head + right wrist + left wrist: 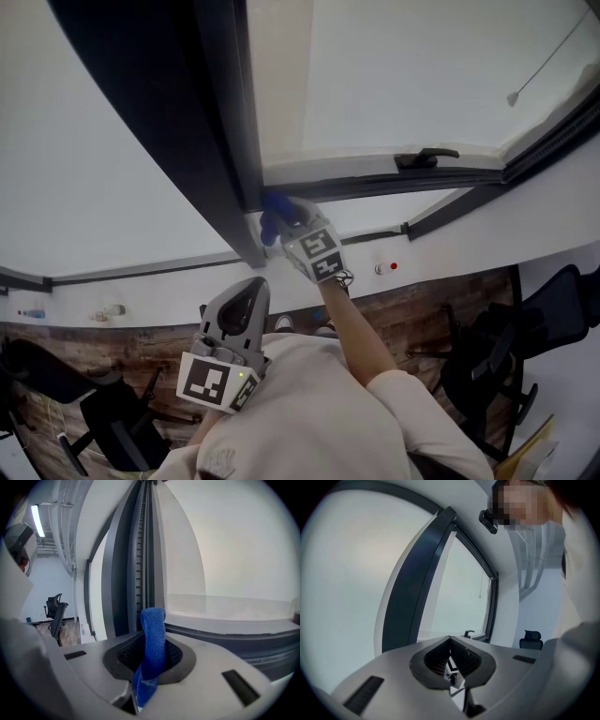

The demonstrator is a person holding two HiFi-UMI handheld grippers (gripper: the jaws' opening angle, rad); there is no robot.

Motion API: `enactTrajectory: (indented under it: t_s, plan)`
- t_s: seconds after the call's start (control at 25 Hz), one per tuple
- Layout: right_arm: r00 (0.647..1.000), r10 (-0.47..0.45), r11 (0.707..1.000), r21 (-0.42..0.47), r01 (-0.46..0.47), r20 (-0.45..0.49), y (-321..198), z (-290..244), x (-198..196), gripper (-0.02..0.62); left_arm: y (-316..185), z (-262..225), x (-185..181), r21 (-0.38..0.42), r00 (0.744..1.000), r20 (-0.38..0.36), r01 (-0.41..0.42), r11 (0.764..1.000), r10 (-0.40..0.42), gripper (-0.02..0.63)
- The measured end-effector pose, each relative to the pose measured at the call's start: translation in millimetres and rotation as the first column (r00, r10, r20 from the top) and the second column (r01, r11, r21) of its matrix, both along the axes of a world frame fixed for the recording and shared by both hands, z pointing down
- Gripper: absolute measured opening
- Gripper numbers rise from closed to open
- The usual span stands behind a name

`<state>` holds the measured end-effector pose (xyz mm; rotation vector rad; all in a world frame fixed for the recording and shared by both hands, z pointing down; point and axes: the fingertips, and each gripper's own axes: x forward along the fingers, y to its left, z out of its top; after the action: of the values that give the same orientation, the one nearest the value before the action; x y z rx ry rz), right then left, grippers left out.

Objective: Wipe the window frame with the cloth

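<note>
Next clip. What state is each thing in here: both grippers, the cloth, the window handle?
left gripper, shut, nothing between its jaws, held low by the person's chest.
right gripper, shut on the blue cloth, raised to the window frame.
blue cloth, pinched, its folded end sticking out past the jaws toward the frame.
window handle, lying flat along the frame.

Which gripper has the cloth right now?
The right gripper, up at the window frame, pinches the blue cloth; the left gripper hangs low, jaws shut empty.
</note>
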<state>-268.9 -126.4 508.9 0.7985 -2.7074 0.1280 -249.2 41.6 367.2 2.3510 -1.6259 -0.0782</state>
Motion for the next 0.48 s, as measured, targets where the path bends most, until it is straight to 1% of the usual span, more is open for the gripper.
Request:
enactTrajectory:
  t_s: [0.48]
  plan:
    - [1.000, 0.029, 1.000, -0.009, -0.029, 0.010, -12, -1, 30, 0.061, -13, -1, 22, 0.002, 1.000, 0.000, -0.024, 1.000, 0.024, 0.009]
